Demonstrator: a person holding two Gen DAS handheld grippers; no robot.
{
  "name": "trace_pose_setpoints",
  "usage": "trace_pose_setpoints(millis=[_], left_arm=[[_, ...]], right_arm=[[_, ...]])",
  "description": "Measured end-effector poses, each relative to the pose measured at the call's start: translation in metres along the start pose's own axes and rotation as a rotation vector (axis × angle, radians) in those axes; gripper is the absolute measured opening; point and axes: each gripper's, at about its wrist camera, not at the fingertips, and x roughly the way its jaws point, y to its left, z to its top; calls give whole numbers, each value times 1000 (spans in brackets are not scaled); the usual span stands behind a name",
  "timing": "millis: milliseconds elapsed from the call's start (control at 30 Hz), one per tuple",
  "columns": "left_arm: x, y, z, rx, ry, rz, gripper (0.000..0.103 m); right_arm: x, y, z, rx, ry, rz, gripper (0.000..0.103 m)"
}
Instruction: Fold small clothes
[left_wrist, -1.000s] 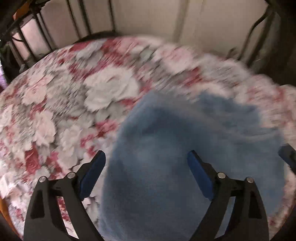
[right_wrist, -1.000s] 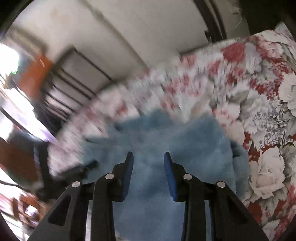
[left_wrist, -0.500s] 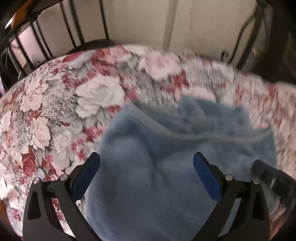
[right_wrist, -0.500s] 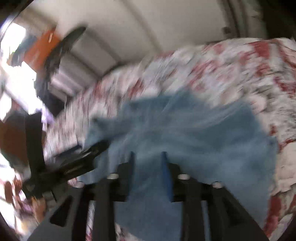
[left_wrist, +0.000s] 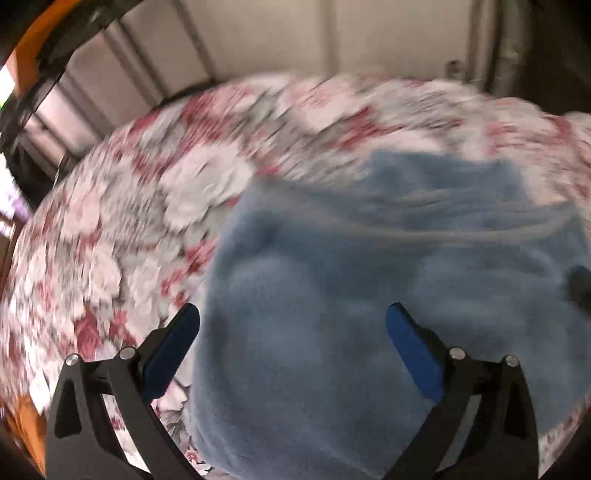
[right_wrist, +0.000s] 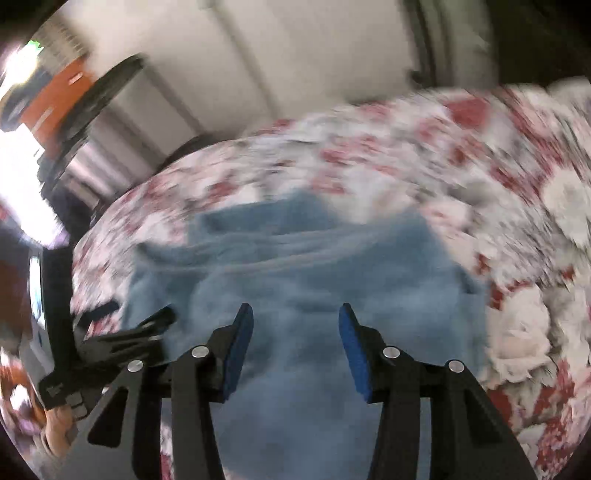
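A fluffy light-blue garment (left_wrist: 369, 295) lies folded over itself on a round table with a red-and-white floral cloth (left_wrist: 147, 206). It also shows in the right wrist view (right_wrist: 314, 280). My left gripper (left_wrist: 291, 332) is open wide and empty above the garment's near left part. My right gripper (right_wrist: 295, 332) is open and empty above the garment's middle. The left gripper shows at the left of the right wrist view (right_wrist: 140, 328). A dark tip of the right gripper shows at the right edge of the left wrist view (left_wrist: 580, 284).
A pale wall (left_wrist: 314, 37) and dark metal chair bars (left_wrist: 66, 77) stand behind the table. An orange object (right_wrist: 55, 96) and a bright window are at the far left. The table edge curves close around the garment.
My right gripper opened wider and let the garment go. Both views are blurred by motion. The garment's top layer now lies flatter.
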Motion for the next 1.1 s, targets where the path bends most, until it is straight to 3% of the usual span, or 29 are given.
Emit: trace_pose_setpoints(millis=[33, 67, 167, 233, 433, 533, 633, 700, 800, 867, 933, 1000, 1100], left_arm=[[9, 3, -2, -23, 38, -5, 99], [22, 13, -4, -75, 87, -82, 99], [39, 39, -7, -231, 184, -240, 99], [35, 45, -5, -256, 184, -260, 99], [-15, 35, 5, -143, 18, -178, 98], [-19, 24, 1, -65, 27, -132, 98], [-7, 12, -14, 21, 90, -38, 98], [9, 5, -26, 60, 139, 2, 99], [12, 20, -26, -53, 177, -89, 99], [-3, 37, -14, -122, 105, -126, 99], [-14, 47, -7, -150, 38, -73, 99], [-9, 56, -3, -172, 28, -6, 99], [15, 68, -3, -236, 90, -46, 99]], right_arm=[[8, -16, 0, 38, 40, -11, 50], [23, -26, -3, 69, 90, 11, 50], [21, -27, -1, 80, 77, 15, 50], [10, -19, 0, 52, 40, -2, 50], [-20, 27, -15, -117, 21, 12, 50], [-22, 50, -37, -209, 70, -2, 50], [-15, 62, -59, -262, 136, -15, 52], [5, 61, -73, -296, 216, -76, 55], [9, 62, -78, -344, 210, -96, 55], [-6, 61, -67, -287, 165, -36, 55], [-22, 55, -52, -243, 80, -4, 55], [-29, 41, -41, -208, 23, -48, 55], [-27, 11, -33, -102, 4, -80, 55]])
